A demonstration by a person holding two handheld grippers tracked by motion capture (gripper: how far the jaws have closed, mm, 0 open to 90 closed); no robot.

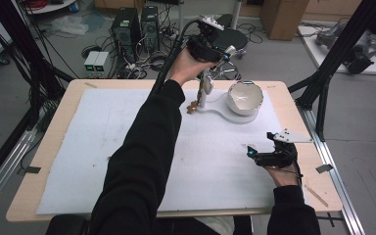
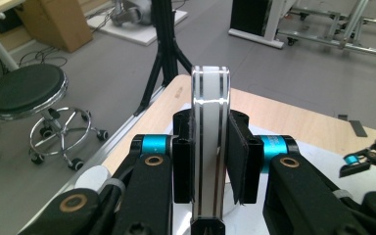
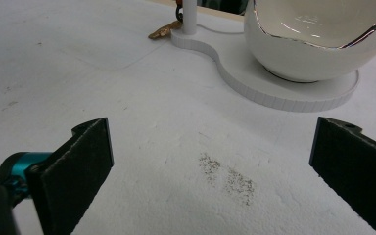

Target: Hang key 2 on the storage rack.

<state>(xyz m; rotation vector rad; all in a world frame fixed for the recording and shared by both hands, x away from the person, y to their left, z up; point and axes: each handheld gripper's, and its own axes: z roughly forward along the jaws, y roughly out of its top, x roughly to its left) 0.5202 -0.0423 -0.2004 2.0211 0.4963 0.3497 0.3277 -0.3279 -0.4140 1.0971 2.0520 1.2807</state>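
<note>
A white stand sits at the back of the table, its figure-eight base (image 1: 216,109) (image 3: 274,93) carrying a white egg-shaped bowl (image 1: 245,98) (image 3: 318,39) with a silver rim. A thin upright post (image 1: 203,93) (image 3: 189,14) rises from the base's left end. Its flat white, silver-striped top (image 2: 210,98) is clamped between the jaws of my left gripper (image 1: 212,63) (image 2: 210,161). A small gold-brown piece (image 1: 192,106) (image 3: 164,30) lies at the post's foot. My right gripper (image 1: 258,145) (image 3: 210,166) rests open on the mat, nearer than the bowl, with nothing between its pads.
A white foam mat (image 1: 127,147) covers most of the wooden table. Dark specks (image 3: 225,178) dot the mat between the right jaws. A black stool (image 1: 232,38) (image 2: 24,90), computer towers (image 1: 134,27) and black frame legs (image 1: 323,83) stand beyond the table.
</note>
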